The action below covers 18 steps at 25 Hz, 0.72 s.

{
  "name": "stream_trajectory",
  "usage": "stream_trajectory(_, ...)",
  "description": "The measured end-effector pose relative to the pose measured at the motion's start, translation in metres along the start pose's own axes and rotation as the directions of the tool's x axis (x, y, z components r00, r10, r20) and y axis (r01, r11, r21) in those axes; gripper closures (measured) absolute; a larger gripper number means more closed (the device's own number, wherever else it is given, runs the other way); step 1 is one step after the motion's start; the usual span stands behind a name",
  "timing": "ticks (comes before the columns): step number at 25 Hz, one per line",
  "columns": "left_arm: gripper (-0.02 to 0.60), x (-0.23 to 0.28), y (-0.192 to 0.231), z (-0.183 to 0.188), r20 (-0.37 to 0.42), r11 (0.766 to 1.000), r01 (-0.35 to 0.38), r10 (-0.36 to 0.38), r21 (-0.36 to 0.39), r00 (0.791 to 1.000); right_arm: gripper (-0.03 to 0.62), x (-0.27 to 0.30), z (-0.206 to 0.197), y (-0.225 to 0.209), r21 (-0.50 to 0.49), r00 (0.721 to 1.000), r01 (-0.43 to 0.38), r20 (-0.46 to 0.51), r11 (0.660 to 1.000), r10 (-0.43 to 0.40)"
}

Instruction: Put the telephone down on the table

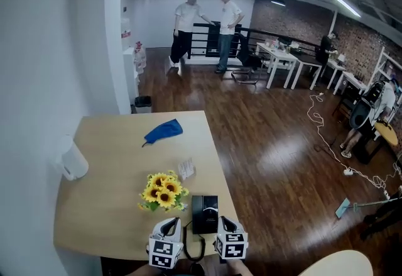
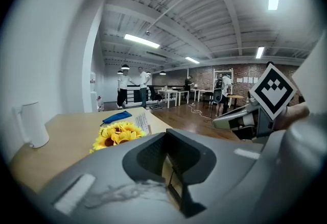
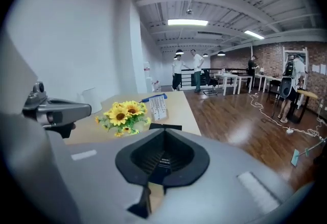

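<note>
resting on table (image 1: 107, 205): telephone (image 1: 205, 213) | left tool (image 2: 165, 141) closed, empty | right tool (image 3: 159, 135) closed, empty

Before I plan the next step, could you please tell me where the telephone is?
In the head view, the telephone sits at the near edge of the table, just right of the sunflowers.

Sunflowers (image 1: 163, 191) crowd telephone (image 1: 205, 213) left; right seemingly open.

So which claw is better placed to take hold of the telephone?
Right, probably. The right claw sits close beside the telephone, and its own view has the telephone's edge dead ahead. The left claw stands farther off, by the sunflowers.
</note>
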<state>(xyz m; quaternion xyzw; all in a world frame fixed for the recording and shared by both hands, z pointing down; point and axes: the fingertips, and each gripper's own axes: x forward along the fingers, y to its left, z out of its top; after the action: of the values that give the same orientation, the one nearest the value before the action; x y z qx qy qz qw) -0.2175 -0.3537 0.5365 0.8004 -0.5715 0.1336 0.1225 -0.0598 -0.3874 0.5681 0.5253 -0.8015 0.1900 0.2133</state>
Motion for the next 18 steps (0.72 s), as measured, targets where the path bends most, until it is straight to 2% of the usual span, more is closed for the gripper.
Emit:
stream_trajectory(6,0.568,-0.025,0.004,0.011,0.036,0.999,0.031,-0.032,0.007,0.999,0.605,-0.036,0.011,0.02,0.029,0.997,0.037,0.072,0.999,-0.039)
stream_trajectory(11,0.568,-0.057,0.002,0.017,0.064,0.997,0.081,-0.082,0.009,0.995,0.605,-0.061,0.005,0.044,0.05,0.994,0.067,0.085,0.997,-0.071)
stream_trajectory(18,0.568,-0.099,0.009,0.005,0.07,0.989,0.143,-0.144,0.025,0.987,0.603,-0.098,-0.014,0.089,0.053,0.989,0.113,0.093,0.992,-0.117)
